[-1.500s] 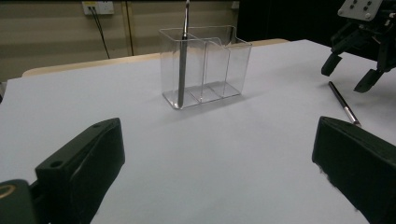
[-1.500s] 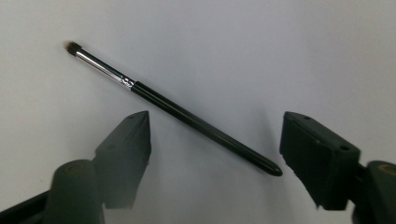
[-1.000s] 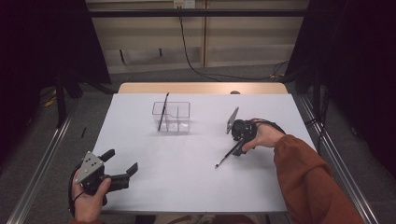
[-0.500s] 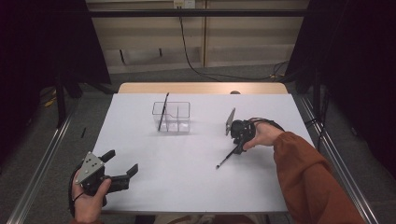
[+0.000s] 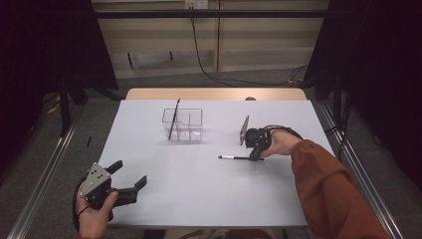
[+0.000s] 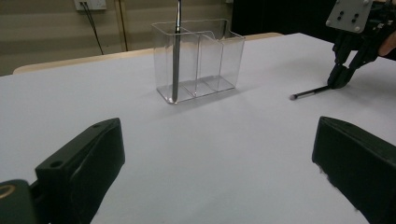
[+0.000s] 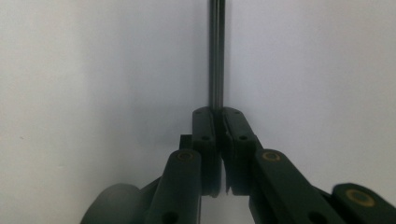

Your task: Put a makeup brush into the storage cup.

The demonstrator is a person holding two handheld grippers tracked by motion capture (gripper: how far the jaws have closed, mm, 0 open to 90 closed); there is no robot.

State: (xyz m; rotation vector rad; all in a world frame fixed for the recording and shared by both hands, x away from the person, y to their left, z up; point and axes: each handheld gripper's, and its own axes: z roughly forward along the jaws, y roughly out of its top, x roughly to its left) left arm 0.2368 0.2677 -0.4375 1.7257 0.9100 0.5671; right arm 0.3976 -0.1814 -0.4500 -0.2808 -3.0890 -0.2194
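A thin, stiff, light pen [image 5: 238, 158] is clamped at one end by the right gripper [image 5: 256, 155], lying on the table [image 5: 209, 199]. Slipping or pivoting seems likely unless it is held nearer the middle. The left gripper [image 5: 130, 183] is held spread and empty.

Blk pen [image 5: 238, 158], clear organizer [image 5: 183, 123], white table [image 5: 199, 189], rust-orange sleeve [image 5: 333, 189].

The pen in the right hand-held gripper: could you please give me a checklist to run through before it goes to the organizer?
1. Right hand-held gripper shut on the pen: ok.
2. Pen gripped at one end, the rest sticking out: ok.
3. Pen lifted off the table: cannot tell.
4. Organizer upright: ok.
5. Free compartment: ok, a rod stands in the left one alone.
6. Left hand-held gripper open, away from the path: ok.
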